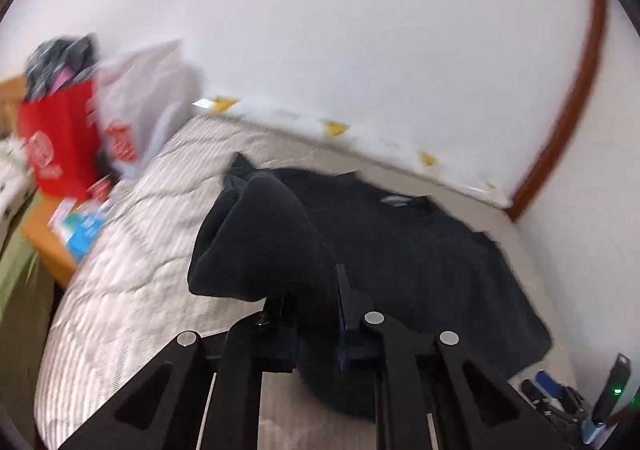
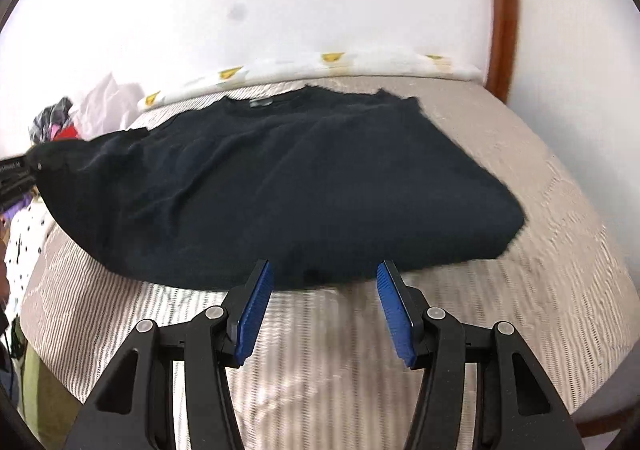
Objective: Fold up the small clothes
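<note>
left claw (image 1: 316, 314) pads hidden by shirt (image 1: 400, 234)

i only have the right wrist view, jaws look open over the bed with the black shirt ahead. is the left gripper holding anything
Observer: Yes. In the left wrist view the left gripper is shut on a bunched fold of the black shirt, lifted off the mattress.

Operator: anything off to that side i cant see

Observer: A red bag stuffed with clothes stands at the far left end of the bed, with a white bag beside it.

Operator: and my right gripper, clear of the shirt?

Observer: The left wrist view shows only a corner of the right gripper, so it cannot confirm that.
</note>
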The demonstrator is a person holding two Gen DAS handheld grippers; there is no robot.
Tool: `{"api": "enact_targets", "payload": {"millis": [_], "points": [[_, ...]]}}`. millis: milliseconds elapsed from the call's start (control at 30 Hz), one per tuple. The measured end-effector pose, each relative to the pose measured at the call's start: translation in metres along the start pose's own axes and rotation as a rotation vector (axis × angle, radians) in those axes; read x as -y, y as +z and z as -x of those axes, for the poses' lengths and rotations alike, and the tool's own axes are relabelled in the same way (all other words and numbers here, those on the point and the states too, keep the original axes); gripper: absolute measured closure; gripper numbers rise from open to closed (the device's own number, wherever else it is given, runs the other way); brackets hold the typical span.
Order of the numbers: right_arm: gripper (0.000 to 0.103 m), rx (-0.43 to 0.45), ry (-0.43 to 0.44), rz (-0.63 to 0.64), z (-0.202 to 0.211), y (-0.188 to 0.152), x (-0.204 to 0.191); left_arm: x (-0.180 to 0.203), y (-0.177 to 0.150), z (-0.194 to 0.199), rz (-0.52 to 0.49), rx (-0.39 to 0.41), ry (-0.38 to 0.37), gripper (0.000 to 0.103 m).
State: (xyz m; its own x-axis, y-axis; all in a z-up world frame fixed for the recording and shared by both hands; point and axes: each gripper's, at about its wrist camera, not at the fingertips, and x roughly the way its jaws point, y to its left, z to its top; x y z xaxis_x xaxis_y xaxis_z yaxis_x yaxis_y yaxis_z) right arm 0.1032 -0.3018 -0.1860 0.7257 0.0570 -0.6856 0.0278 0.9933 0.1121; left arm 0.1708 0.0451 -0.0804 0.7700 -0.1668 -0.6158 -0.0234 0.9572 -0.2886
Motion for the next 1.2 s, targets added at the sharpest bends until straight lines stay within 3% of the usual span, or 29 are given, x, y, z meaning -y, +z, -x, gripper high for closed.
{"api": "enact_targets", "payload": {"millis": [100,233,400,500,567,667,833,900,967,1100,1200], "points": [[0.049,-0.020,0.022,-0.044,0.008,0.003,0.018,0.041,0.004,-0.007,-0.074,-0.008,-0.046,0.091],[0.049,0.029,-0.012,-0.041,0.024,0.005,0.032,0.096,-0.007,-0.027,-0.185,-0.053,-0.134,0.091],[0.049,0.028,-0.026,-0.062,0.029,0.000,0.049,0.137,-0.040,-0.071,-0.258,-0.211,-0.242,0.091],[0.049,0.012,-0.037,-0.069,0.029,-0.005,0.056,0.145,-0.059,-0.090,-0.296,-0.312,-0.224,0.090],[0.049,0.004,-0.042,-0.066,0.028,-0.005,0.058,0.148,-0.066,-0.092,-0.346,-0.324,-0.210,0.089],[0.049,0.007,-0.040,-0.054,0.028,-0.003,0.054,0.144,-0.065,-0.079,-0.371,-0.336,-0.268,0.079],[0.042,0.031,0.032,-0.061,0.027,0.006,0.033,0.120,-0.066,-0.048,-0.375,-0.304,-0.297,0.075],[0.038,0.040,0.069,-0.054,0.026,0.010,0.019,0.103,-0.069,-0.037,-0.377,-0.273,-0.258,0.066],[0.033,0.049,0.108,-0.052,0.023,0.015,0.003,0.087,-0.072,-0.033,-0.384,-0.249,-0.205,0.039],[0.028,0.033,0.203,-0.071,0.008,0.025,-0.023,0.050,-0.086,-0.032,-0.351,-0.267,-0.190,0.038],[0.028,-0.001,0.209,-0.078,-0.015,0.033,-0.040,0.032,-0.094,-0.040,-0.324,-0.284,-0.206,0.038]]}}
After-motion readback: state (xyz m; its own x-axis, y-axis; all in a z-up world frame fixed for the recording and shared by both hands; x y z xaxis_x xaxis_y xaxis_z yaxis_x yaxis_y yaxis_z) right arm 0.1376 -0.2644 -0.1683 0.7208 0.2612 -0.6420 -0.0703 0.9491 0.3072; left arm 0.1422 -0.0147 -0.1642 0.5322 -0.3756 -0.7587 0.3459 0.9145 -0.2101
